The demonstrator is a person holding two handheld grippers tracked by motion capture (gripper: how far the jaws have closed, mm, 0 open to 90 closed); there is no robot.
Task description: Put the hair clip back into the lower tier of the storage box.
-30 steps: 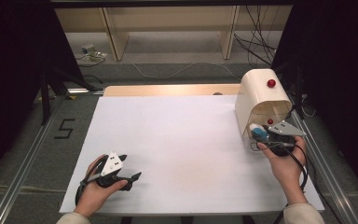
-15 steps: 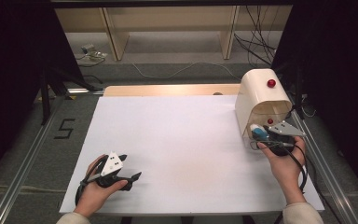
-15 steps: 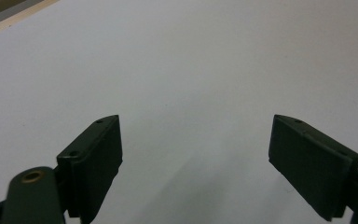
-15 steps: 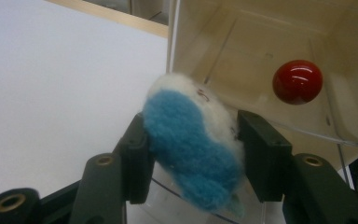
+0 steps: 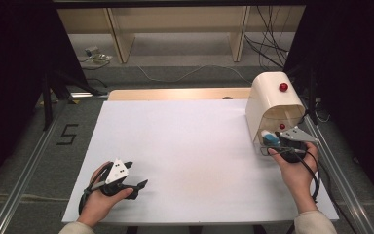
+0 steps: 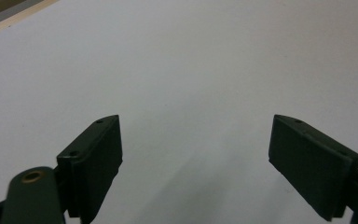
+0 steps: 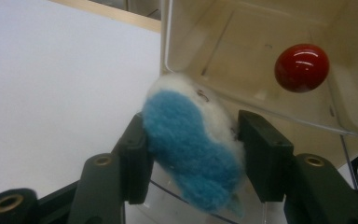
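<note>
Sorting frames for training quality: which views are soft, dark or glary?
High view: sharp, table bright, edges black. Left gripper view: dim, grey, shadowed near the tool. Right gripper view: blue-and-white toy fuzzy up close, glare on the red knob.

This looks like a lab set up for recording handling trials. A white sheet covers the surface [image 5: 185,146], which sits between metal rails [image 5: 24,190], and dark curtains [image 5: 14,58] close off both sides. Loose cables [image 5: 268,48] trail over the grey carpet beyond, and a taped numeral "5" [image 5: 68,134] marks the floor.
</note>
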